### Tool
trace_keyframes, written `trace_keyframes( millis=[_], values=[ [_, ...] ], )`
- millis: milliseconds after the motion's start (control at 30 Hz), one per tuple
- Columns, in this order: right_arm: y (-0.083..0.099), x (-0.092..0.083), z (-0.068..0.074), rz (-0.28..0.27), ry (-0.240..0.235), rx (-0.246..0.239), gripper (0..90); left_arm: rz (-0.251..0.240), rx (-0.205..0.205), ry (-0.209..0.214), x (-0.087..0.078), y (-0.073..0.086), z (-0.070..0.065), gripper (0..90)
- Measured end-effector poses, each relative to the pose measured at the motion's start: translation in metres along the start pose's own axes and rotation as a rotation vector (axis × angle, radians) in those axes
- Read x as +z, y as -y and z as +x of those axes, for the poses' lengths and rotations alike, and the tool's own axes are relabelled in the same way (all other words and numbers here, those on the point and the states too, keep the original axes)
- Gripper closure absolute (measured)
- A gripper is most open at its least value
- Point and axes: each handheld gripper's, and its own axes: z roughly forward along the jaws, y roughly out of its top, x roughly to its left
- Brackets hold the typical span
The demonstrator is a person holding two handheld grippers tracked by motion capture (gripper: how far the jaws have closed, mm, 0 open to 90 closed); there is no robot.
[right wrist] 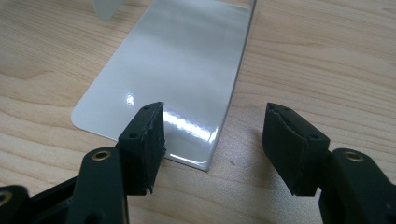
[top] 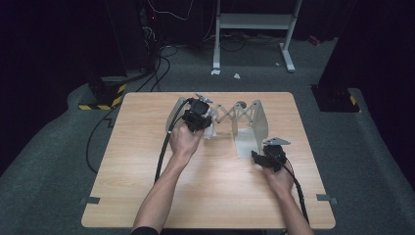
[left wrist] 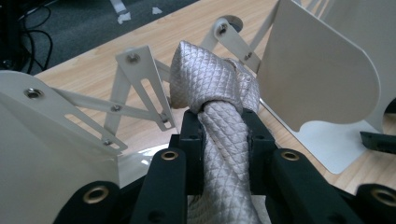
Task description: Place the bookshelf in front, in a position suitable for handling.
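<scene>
The table [top: 205, 196] has a light wooden top with rounded corners, and it stands on a grey carpet floor [top: 54, 161]. Directly on the table stands 1 cream-white expandable rack [top: 244, 122] with 2 end plates joined by a scissor lattice. Its flat base plate [right wrist: 173, 79] lies on the wood just in front of the right tongs [right wrist: 212, 140], with 1 corner reaching between them. The other end plate [left wrist: 42, 140] stands just beside the left tongs [left wrist: 224, 140], and the lattice [left wrist: 140, 88] runs behind them. The near half of the table, behind both tongs, shows plain wood grain. 2 small grey tape pieces [top: 90, 199] sit at its near edges.
</scene>
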Motion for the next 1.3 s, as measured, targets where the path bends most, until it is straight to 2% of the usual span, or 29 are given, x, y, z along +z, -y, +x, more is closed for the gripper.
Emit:
trace_keyframes(
  millis=[133,333,467,733,900,1033,1200,1267,1300],
  values=[
    [0.000,0.000,0.000,0.000,0.000,0.000,39.5,-0.006,-0.010,0.002,0.003,-0.004,0.003,74.2],
    [0.000,0.000,0.000,0.000,0.000,0.000,39.4,0.018,0.038,-0.028,0.012,-0.005,-0.004,74.2],
    [0.000,0.000,0.000,0.000,0.000,0.000,39.3,0.018,0.041,-0.028,0.012,-0.004,-0.005,74.2],
    [0.000,0.000,0.000,0.000,0.000,0.000,39.3,0.005,0.019,0.005,0.009,-0.002,-0.003,74.3],
    [0.000,0.000,0.000,0.000,0.000,-0.001,39.3,0.001,0.000,0.012,0.011,-0.011,0.004,74.2],
    [0.000,0.000,0.000,0.001,-0.001,0.000,39.2,0.001,0.030,-0.008,0.015,-0.011,-0.002,74.2],
    [0.000,0.000,0.000,0.001,-0.001,0.000,39.1,-0.019,0.030,-0.017,0.017,-0.010,-0.003,74.3],
    [0.000,0.000,0.000,0.001,0.000,0.000,39.1,-0.013,0.051,-0.026,0.016,-0.008,-0.005,74.3],
    [0.000,0.000,0.000,0.001,0.000,0.000,39.1,-0.015,0.048,-0.021,0.015,-0.008,-0.006,74.3]
  ],
)
